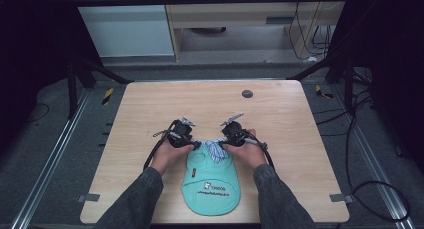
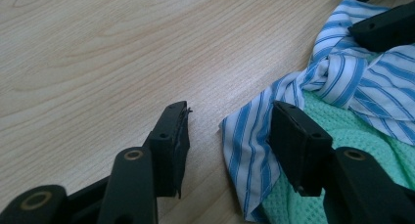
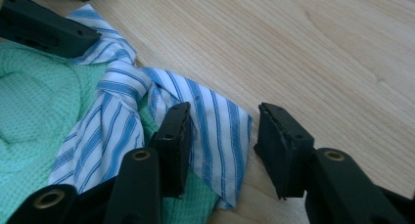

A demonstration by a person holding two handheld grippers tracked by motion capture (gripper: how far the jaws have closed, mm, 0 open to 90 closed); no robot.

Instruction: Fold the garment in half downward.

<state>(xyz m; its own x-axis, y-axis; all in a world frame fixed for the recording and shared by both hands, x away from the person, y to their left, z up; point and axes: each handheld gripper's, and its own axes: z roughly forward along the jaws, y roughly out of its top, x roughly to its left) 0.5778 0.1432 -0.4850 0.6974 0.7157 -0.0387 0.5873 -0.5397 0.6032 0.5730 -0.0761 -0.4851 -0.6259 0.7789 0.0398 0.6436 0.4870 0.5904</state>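
A small mint-green garment (image 1: 211, 181) is laid flat on the wooden table (image 1: 150, 109), its blue-and-white striped collar (image 1: 216, 150) knotted at the far end, and both tools are parked right at that collar. The left gripper (image 1: 196, 144) is held at one end of the striped band, the right gripper (image 1: 223, 144) at the other, with the knot seen between the two.

In the left gripper view, the left gripper (image 2: 230, 131) is found partly open, a clear gap standing between its two black jaws. Nothing is clamped: bare wood is seen under the left-hand jaw, while the striped collar (image 2: 244, 141) is seen running in under the right-hand jaw, and the green knit (image 2: 342, 126) is spread just beyond it. Whether that jaw is touching the cloth cannot be told. The knot (image 2: 337, 70) is seen ahead and to the right of the jaws, with a jaw of the other tool visible past it at the top right corner.

In the right gripper view, the right gripper (image 3: 222, 128) is likewise found open and empty. A flap of the striped collar (image 3: 215, 131) is lying in the gap and under the left-hand jaw; the right-hand jaw is set over bare table. The green knit (image 3: 34, 111) is spread out to the left of the jaws.
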